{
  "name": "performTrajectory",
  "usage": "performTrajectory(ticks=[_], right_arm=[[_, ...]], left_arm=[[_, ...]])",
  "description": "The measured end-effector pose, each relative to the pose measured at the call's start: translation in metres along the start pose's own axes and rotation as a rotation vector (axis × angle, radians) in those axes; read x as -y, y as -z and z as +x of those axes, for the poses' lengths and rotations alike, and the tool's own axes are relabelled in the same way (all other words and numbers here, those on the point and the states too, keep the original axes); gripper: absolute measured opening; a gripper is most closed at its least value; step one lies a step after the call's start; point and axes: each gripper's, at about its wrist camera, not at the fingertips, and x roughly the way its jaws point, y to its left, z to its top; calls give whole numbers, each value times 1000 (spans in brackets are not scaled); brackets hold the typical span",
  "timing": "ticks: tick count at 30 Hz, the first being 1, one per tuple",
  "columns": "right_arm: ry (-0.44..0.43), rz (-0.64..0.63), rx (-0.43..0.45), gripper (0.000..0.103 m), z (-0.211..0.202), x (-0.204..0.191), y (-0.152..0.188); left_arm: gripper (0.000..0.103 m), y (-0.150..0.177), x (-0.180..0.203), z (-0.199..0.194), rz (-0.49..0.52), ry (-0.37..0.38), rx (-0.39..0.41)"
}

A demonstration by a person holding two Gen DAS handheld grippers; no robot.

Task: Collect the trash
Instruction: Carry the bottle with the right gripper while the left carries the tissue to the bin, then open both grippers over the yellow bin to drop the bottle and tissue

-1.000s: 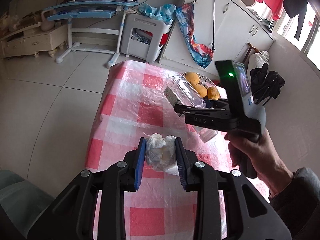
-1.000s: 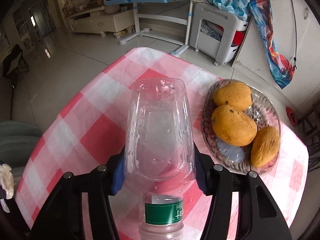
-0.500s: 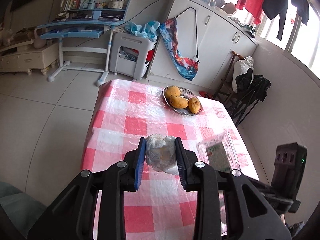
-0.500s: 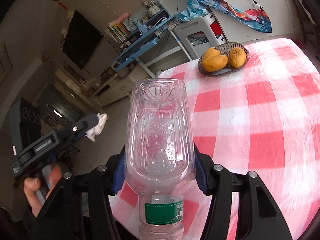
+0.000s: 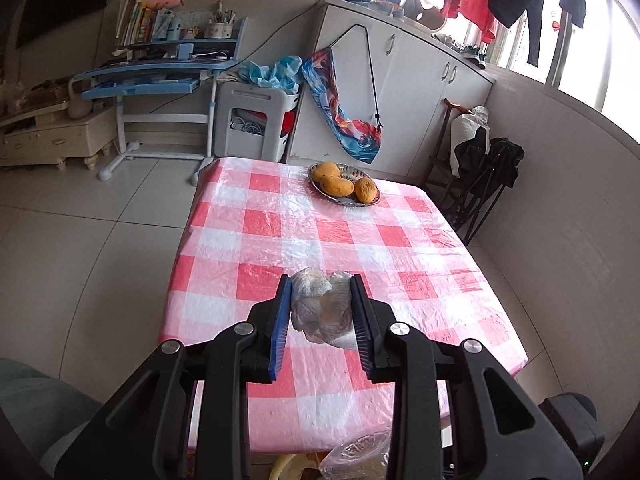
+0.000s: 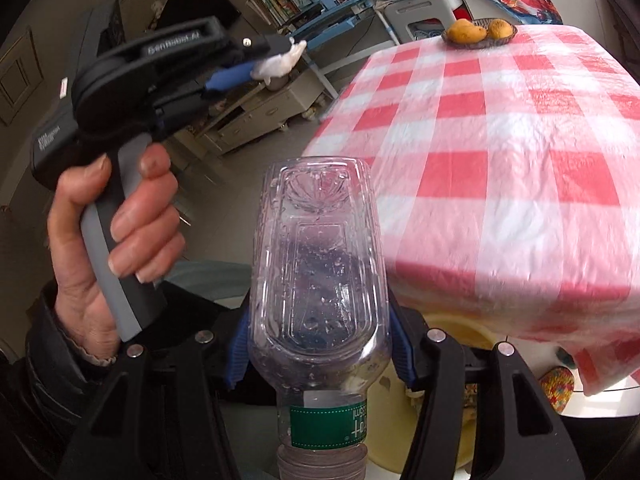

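At your 10 o'clock, off the table's near edge: your left gripper [image 5: 321, 312] pinches a crumpled white plastic wad [image 5: 322, 309] | centre: your right gripper [image 6: 318, 354] clamps a clear ribbed bottle [image 6: 318, 268], green label | 1 o'clock: glossy checked tablecloth [image 6: 500, 128], bare, fruit dish [image 6: 478, 34] at far edge.

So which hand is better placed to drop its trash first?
Probably the right: its tool holds the bottle low, just above a yellow bin beneath the table's edge. The left tool, gripping a wad, sits higher.
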Motion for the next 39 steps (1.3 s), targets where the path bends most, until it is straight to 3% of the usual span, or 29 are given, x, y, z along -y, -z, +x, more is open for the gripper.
performTrajectory(ticks=[8,11,13,16,21,24,28,31,35,39], right_arm=[[71,-3,-56,56,18,6,5],[105,-10,-95,57,27,9,22],[130,1,-127,61,34,13,28],[155,16,-107,67,32,18,25],[195,55,44,75,-3,23,26],[209,87,182,79,-33,24,30],[246,98,346,87,-65,17,33],[256,105,383,87,-70,14,33],[290,78,380,88,-72,11,31],[373,-1,424,93,-86,-5,29]], left_arm=[[28,25,8,-17,11,-7,-8],[28,33,9,-21,12,-9,-16],[28,40,10,-23,14,-11,-24],[28,52,13,-26,14,-13,-42],[28,83,22,-29,24,-11,-100],[28,109,31,-27,41,-15,-169],[29,159,48,-9,96,-32,-386],[42,183,56,-1,152,-67,-488],[68,171,54,-20,155,-118,-384],[77,139,42,-49,100,-176,-222]])
